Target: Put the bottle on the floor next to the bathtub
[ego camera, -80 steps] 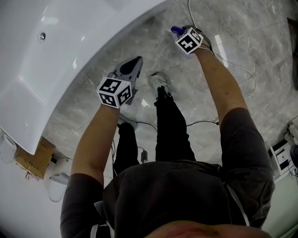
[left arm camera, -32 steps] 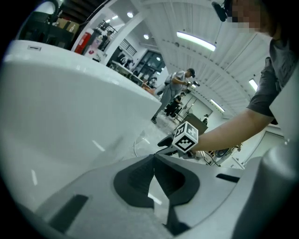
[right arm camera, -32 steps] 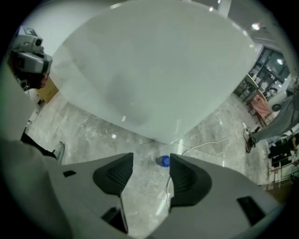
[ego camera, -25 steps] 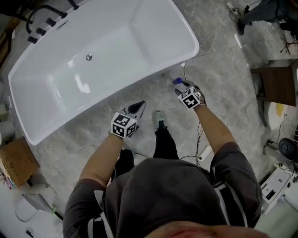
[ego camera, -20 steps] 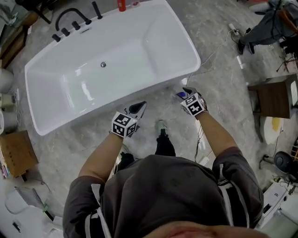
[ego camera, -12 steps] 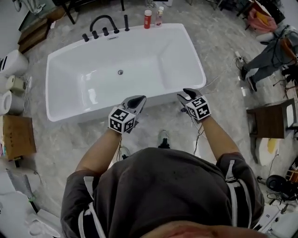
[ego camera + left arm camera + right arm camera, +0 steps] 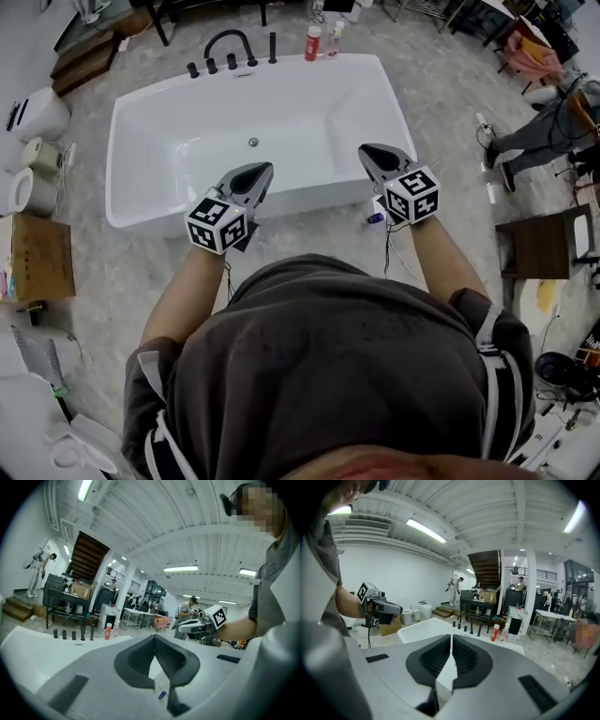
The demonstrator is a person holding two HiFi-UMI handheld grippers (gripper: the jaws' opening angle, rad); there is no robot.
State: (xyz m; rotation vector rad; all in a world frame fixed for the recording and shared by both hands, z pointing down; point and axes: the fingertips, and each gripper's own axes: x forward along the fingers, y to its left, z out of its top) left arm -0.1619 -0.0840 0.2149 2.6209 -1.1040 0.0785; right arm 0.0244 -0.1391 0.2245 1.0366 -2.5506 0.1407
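A small blue-purple bottle (image 7: pixel 375 218) lies on the grey marble floor close to the near wall of the white bathtub (image 7: pixel 309 202). In the left gripper view the bottle (image 7: pixel 161 695) shows far below, through the gap under the jaws. My right gripper (image 7: pixel 364 150) (image 7: pixel 451 637) is held high over the tub's near right rim; its jaws have just been closing and stand shut with nothing between them. My left gripper (image 7: pixel 265 169) (image 7: pixel 154 637) hangs level with it over the near rim, shut and empty. Both are well above the bottle.
A red bottle (image 7: pixel 312 42), a clear one and black tap fittings (image 7: pixel 228 42) stand at the tub's far rim. A cable (image 7: pixel 389 253) trails across the floor near the bottle. A cardboard box (image 7: pixel 37 258) sits left, a brown cabinet (image 7: pixel 539 248) right, and a person (image 7: pixel 544 122) stands beyond.
Both grippers have risen from floor level to above the tub's rim. The right jaws have come off the bottle, which stays on the floor by the tub, and have closed.
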